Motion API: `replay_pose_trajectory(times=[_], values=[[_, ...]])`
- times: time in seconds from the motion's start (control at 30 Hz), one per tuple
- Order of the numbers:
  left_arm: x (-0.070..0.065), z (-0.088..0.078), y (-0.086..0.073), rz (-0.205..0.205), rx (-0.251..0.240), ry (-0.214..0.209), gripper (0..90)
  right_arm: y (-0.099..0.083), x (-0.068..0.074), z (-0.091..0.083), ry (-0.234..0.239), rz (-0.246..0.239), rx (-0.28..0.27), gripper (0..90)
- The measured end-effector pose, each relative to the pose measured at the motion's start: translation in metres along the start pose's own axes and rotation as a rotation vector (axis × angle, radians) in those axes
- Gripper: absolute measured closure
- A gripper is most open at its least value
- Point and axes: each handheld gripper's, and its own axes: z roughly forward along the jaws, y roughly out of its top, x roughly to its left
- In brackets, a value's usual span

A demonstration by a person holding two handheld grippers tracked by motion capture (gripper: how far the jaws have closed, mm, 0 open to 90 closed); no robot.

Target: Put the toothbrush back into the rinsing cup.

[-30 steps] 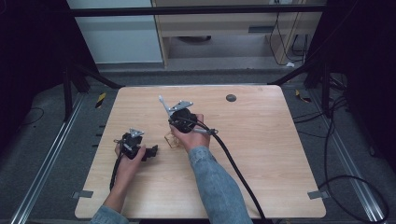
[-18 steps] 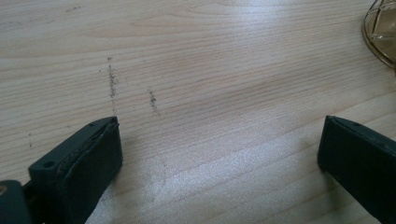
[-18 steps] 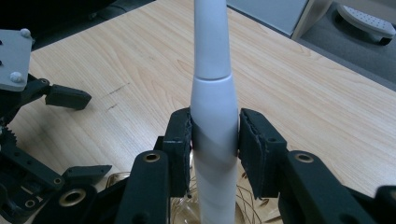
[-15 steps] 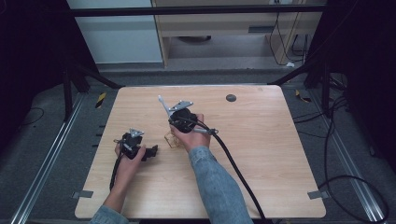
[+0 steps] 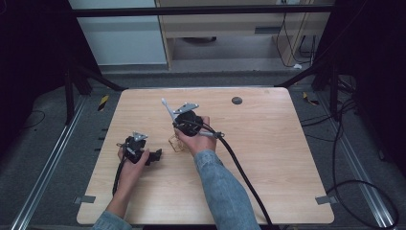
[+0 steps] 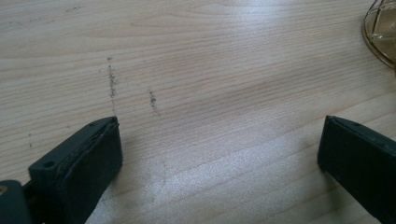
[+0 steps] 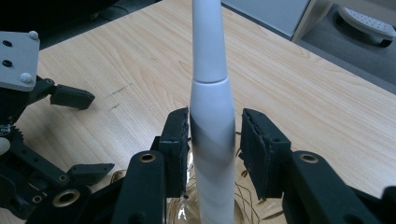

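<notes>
slim white toothbrush handle (image 7: 212, 126), upright

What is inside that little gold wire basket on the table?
A white toothbrush-like handle stands in the gold wire basket, between the right gripper whose jaws have just been opening. Its lower end is hidden.

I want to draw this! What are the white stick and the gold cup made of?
The white stick looks like smooth plastic: even colour, soft shine. The gold cup seems thin metal wire, maybe lined with clear glass or plastic: see-through with glinting strands. The table looks like pale wood, grain showing.
</notes>
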Motion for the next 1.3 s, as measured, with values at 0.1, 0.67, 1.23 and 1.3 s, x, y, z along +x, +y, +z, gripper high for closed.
replay_pose_trajectory(times=[0.1,0.67,1.23,1.3], values=[[0.0,0.0,0.0,-0.001,-0.001,0.0,0.0,0.0,0.0,-0.002,0.001,-0.001,-0.001,61.1],[0.0,0.0,0.0,-0.002,-0.002,0.0,0.0,0.003,-0.002,-0.013,-0.024,-0.006,-0.021,57.0],[0.0,0.0,0.001,-0.001,0.001,0.002,0.0,0.008,-0.004,-0.019,-0.028,0.007,-0.02,36.0],[0.001,0.001,0.001,-0.001,0.003,0.002,0.0,0.008,-0.005,-0.021,-0.025,0.006,-0.02,32.4]])
